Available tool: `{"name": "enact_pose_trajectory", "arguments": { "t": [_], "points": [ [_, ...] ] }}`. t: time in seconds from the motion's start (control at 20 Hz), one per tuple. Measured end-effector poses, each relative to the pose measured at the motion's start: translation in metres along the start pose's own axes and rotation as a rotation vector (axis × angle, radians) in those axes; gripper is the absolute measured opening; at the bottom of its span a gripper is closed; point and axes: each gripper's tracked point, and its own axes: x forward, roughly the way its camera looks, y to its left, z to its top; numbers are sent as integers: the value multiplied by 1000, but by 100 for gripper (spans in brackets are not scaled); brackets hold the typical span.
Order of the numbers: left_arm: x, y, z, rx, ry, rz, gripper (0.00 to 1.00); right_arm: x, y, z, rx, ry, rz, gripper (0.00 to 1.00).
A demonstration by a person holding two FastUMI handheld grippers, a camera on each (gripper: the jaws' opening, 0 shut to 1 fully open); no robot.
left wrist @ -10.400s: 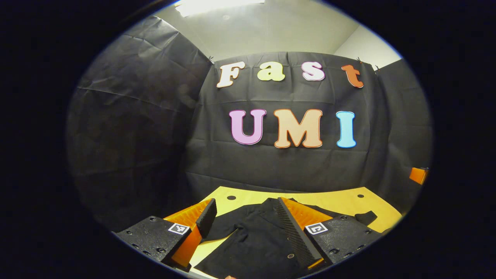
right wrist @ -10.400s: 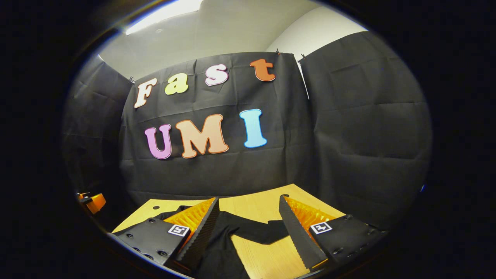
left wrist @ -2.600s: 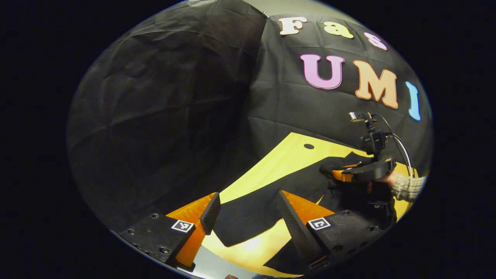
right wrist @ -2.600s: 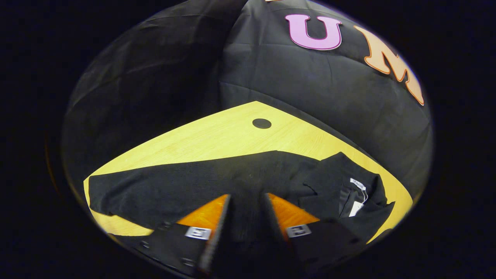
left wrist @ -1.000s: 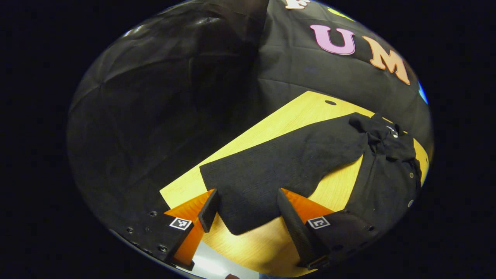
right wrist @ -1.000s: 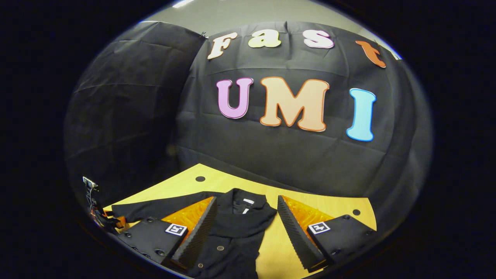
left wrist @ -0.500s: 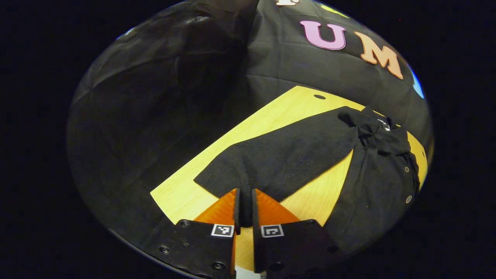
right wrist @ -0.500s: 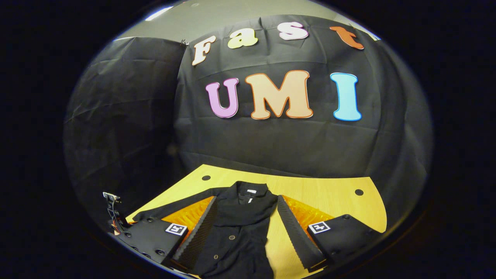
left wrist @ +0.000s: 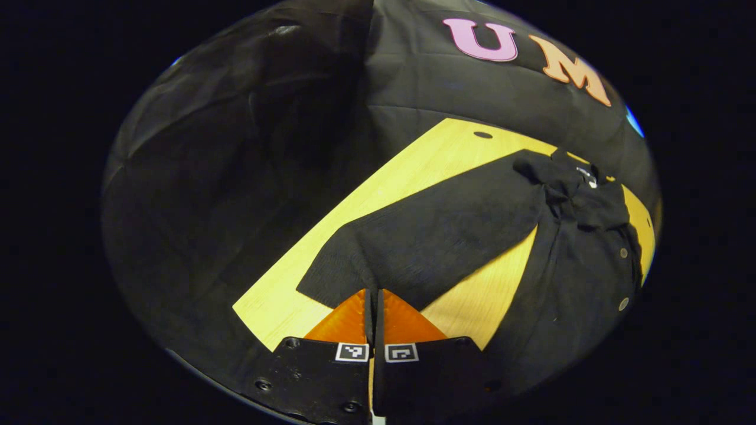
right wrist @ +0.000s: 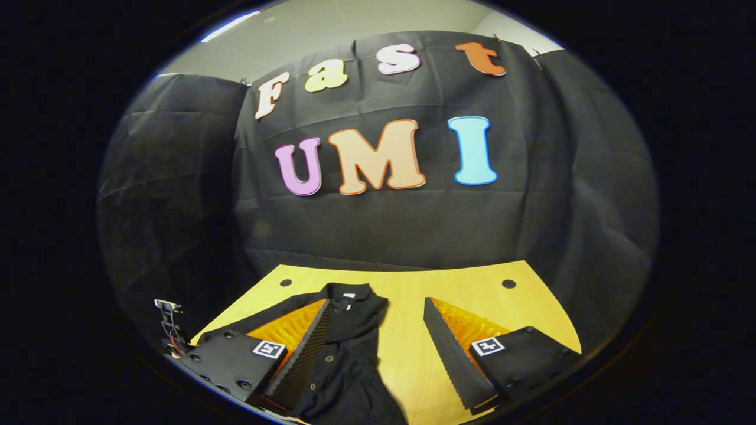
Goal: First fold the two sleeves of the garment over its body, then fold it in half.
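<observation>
Two tongs work over one black garment [left wrist: 567,277] spread on a pale wooden worktop [left wrist: 413,171].

In the left gripper view, the left tongs [left wrist: 374,304] sit at the bottom centre with their fingers pressed together on the cuff end of a sleeve [left wrist: 437,236]. A thin strip of black fabric shows between the two fingers, so they pinch the sleeve at its near edge. From that pinch the sleeve runs flat across the worktop up and to the right, widening until it joins the shoulder of the garment. A wedge of bare wood lies between the sleeve and the body. At the upper right the collar [left wrist: 570,183] is bunched, with a small white tag inside it. Below the collar the body runs down the right side, and pale buttons [left wrist: 623,252] show along its front. A round dark hole [left wrist: 482,134] marks the worktop near its far corner.

In the right gripper view, a small rig with thin wires stands at the far left edge; whether it is the other tongs cannot be told. The right tongs [right wrist: 374,321] are spread wide and hang above the worktop, touching nothing. The garment's front, with its collar [right wrist: 348,295] and a row of buttons, lies just beside and partly behind the left finger, while bare wood fills most of the gap toward the right finger. Two round holes mark the far edge of the worktop, one on each side.
</observation>
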Motion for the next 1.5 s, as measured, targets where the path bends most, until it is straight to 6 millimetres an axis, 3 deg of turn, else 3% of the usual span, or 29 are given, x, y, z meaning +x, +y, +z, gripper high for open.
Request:
{"name": "enact_pose_trajectory", "arguments": {
  "t": [0.1,0.25,0.35,0.45,0.6,0.85,1.1,1.3,1.35,1.5],
  "points": [
    [-6,-14,32,-19,-47,-39,0,-12,-18,1,25,-21,-41,98],
    [-9,-62,85,-9,-100,-132,0,-33,-49,-4,58,-42,-124,96],
    [-10,-101,116,11,-144,-207,0,-48,-63,-10,99,-52,-161,99],
    [-9,-141,141,71,-184,-269,0,-64,-74,-16,134,-58,-194,94],
    [-16,-214,160,139,-223,-406,0,-87,-90,-25,147,-64,-252,97],
    [-32,-329,165,197,-232,-601,0,-116,-101,-42,144,-45,-328,97],
    [-46,-417,150,251,-206,-728,0,-125,-93,-58,194,-47,-366,97],
    [-44,-470,123,329,-151,-792,0,-111,-78,-80,227,-10,-365,97],
    [-45,-481,116,344,-138,-806,0,-108,-74,-82,216,-2,-365,93],
    [-41,-500,103,379,-118,-804,0,-94,-61,-94,198,33,-344,97]
  ]
}}
